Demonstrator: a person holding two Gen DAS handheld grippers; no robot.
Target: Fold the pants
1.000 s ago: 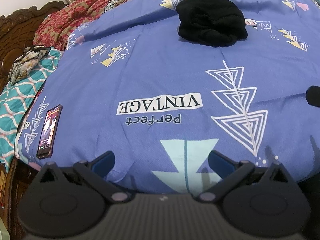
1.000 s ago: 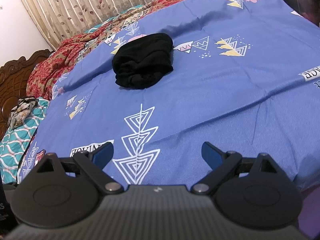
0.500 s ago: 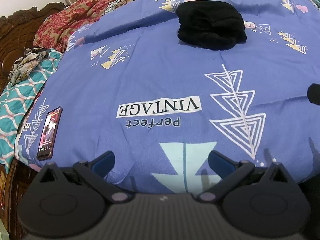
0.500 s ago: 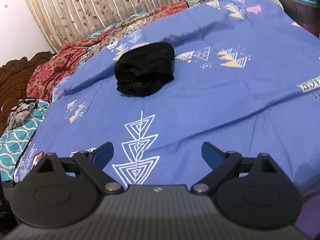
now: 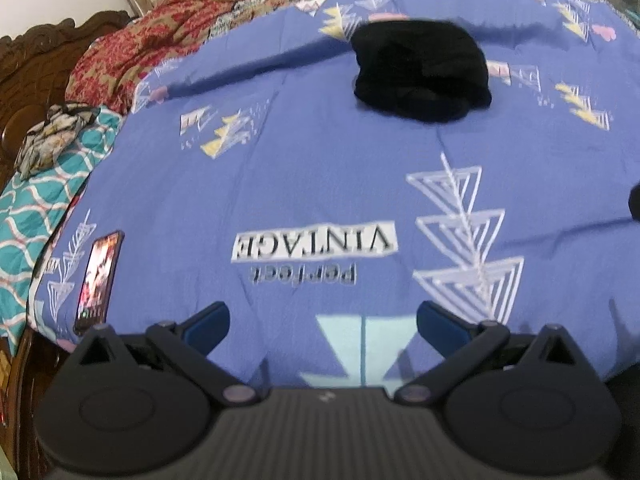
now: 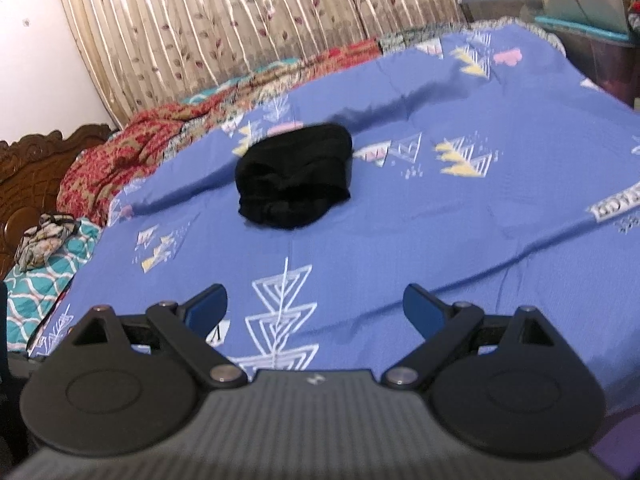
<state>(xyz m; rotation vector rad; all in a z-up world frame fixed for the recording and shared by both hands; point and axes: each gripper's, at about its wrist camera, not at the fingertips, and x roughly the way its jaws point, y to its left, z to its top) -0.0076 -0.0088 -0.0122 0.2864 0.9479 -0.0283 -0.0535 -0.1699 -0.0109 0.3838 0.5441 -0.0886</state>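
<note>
1. At the far left, a carved wooden headboard (image 5: 28, 64) stands behind a teal patterned pillow (image 5: 36, 208) with a small floral cloth bundle (image 5: 48, 136) lying on it.
2. A phone (image 5: 98, 280) lies screen-up near the left edge of the blue printed bedsheet (image 5: 320, 184).
3. The left gripper (image 5: 322, 320) hovers over the near edge of the sheet, jaws spread wide and empty.
4. The black pants (image 5: 420, 72) sit bunched in a heap mid-bed, well apart from both grippers.
5. The right gripper (image 6: 316, 304) is likewise wide apart, holding nothing, over the sheet's triangle print.
6. Beige leaf-patterned curtains (image 6: 240, 24) hang behind the bed.
</note>
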